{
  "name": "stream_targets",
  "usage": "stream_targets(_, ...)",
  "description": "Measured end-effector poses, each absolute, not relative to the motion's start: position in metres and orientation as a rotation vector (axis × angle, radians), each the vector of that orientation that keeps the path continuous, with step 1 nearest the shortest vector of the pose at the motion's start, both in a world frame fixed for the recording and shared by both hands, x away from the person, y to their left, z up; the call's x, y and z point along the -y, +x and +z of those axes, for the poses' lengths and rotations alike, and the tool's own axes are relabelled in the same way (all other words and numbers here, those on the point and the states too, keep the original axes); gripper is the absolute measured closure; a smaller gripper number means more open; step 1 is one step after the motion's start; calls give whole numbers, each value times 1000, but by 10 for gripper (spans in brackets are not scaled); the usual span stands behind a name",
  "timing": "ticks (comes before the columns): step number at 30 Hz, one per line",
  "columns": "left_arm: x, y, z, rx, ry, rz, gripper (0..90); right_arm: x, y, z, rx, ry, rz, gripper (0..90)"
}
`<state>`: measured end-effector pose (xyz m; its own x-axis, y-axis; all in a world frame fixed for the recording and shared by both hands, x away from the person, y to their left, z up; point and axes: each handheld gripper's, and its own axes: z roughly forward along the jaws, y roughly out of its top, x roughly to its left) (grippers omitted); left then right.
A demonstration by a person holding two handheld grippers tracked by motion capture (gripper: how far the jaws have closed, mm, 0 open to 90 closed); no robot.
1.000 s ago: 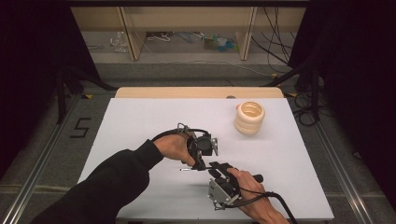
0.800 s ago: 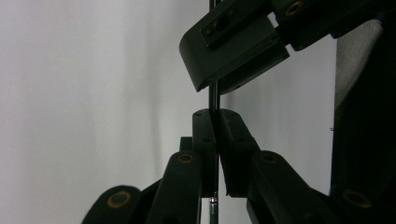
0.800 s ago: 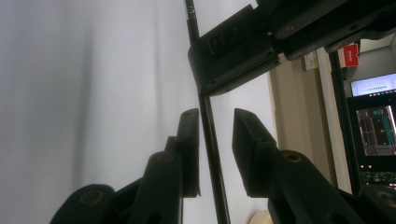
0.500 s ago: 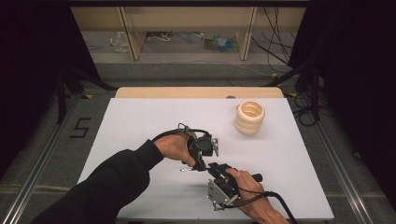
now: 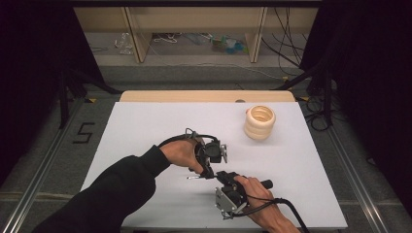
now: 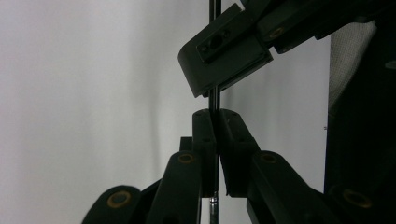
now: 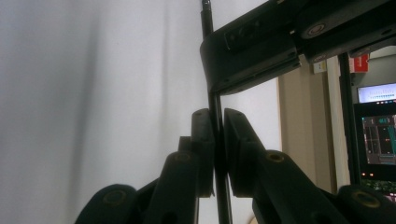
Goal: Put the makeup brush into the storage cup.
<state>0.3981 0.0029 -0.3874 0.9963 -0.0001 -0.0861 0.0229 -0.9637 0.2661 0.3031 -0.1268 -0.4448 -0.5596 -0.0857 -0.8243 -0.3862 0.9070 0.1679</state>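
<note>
Barely any movement since the earlier frames: both hands sit in the same spot at the near middle of the table (image 5: 145,126), and the stack of pale rings (image 5: 260,123) has not budged at the far right.

Here's the action. The left hand-held gripper (image 5: 206,167) and the right hand-held gripper (image 5: 224,175) meet over a thin dark rod (image 5: 194,177), and both have it. In the left gripper view, the left hand-held gripper (image 6: 215,140) is clamped shut on the rod (image 6: 214,95), with the other tool's jaw block crossing just above. In the right gripper view, the right hand-held gripper (image 7: 215,140) pinches the same rod (image 7: 208,21), which runs on up past the other tool.

My read: the pick-up is done, and a two-handed step is in hand, a pass across or a pull apart. I can't tell which. One release or a separation is what's left.

Room? Plenty. Open white table to the left and ahead, the rings well apart. The near edge is the tight side, close under the right hand (image 5: 257,194).
</note>
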Motion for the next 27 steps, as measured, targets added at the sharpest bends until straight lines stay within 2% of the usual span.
stream_targets(12,-3,399,-389,-39,2866,-140,831,125,303,-447,-2152,-362,396,854)
stream_targets(14,-4,401,-388,-45,2873,-134,754,126,302,-447,-2161,-353,399,855)
stream_targets(16,-7,402,-386,-55,2860,-121,742,126,303,-446,-2163,-374,390,855)
stream_targets(23,-22,401,-375,-73,2835,-56,588,136,307,-445,-2180,-290,451,855)
stream_targets(27,-31,397,-371,-116,2783,29,445,143,307,-445,-2203,-200,475,855)
